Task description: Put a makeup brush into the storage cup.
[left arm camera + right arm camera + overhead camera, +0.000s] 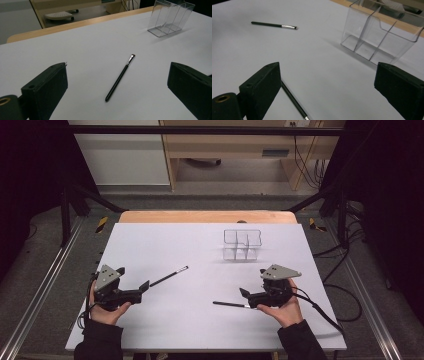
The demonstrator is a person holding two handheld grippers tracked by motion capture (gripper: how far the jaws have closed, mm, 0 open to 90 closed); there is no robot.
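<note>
Brushes lie flat on my white table (150, 320) — one slim black brush with a silver ferrule (119, 78) just ahead of my left gripper (117, 82), whose jaws are spread wide and touch nothing. A second slim black brush (229, 304) lies at my right gripper (245, 296), jaws likewise spread — not gripping it. The clear plastic compartment organiser (242, 244) stands farther back, well apart.

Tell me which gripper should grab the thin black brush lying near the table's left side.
Left. The left gripper sits open just behind that thin black brush, facing it; the right gripper sits over another brush.
</note>
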